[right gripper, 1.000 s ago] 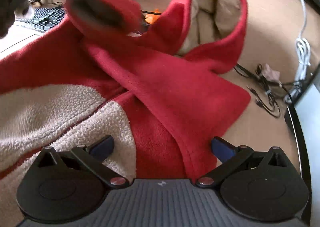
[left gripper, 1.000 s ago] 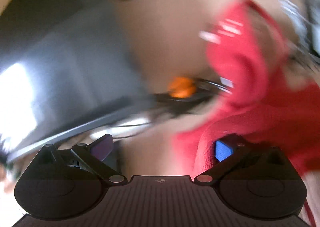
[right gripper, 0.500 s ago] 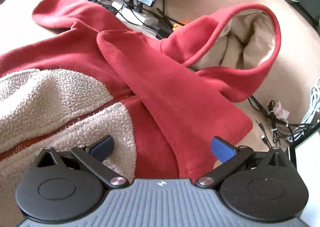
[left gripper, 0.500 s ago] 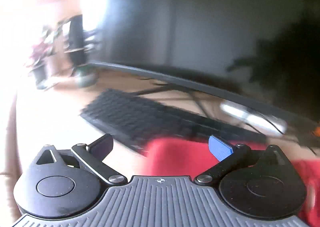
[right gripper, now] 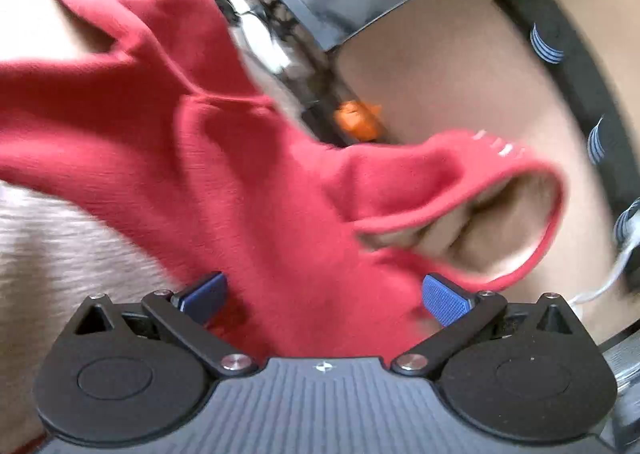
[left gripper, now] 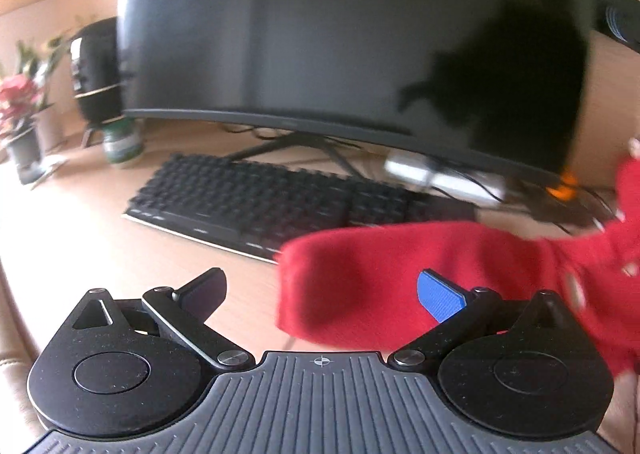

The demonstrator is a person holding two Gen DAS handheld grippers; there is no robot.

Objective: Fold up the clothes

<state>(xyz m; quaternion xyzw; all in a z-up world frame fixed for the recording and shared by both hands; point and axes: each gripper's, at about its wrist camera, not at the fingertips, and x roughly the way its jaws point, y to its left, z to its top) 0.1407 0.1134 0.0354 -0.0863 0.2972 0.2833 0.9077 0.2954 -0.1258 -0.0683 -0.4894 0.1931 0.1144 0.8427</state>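
A red fleece hoodie with a cream front lies on a wooden desk. In the left wrist view its red sleeve (left gripper: 400,274) stretches across the desk, its cuff end lying between my fingers. My left gripper (left gripper: 320,290) is open and holds nothing. In the right wrist view the red body (right gripper: 240,174), the cream-lined hood (right gripper: 488,230) and the cream front panel (right gripper: 52,254) fill the frame. My right gripper (right gripper: 324,294) is open over the red fabric; the view is blurred.
A black keyboard (left gripper: 248,198) and a curved dark monitor (left gripper: 320,34) stand behind the sleeve. A potted flower (left gripper: 20,122), a green jar (left gripper: 120,142) and a black speaker (left gripper: 96,66) sit at the far left. Cables and an orange item (right gripper: 356,118) lie by the monitor foot.
My left gripper swung away from the hood to face the keyboard and monitor, and the sleeve now lies flat on the desk. My right gripper moved forward over the hoodie toward the hood.
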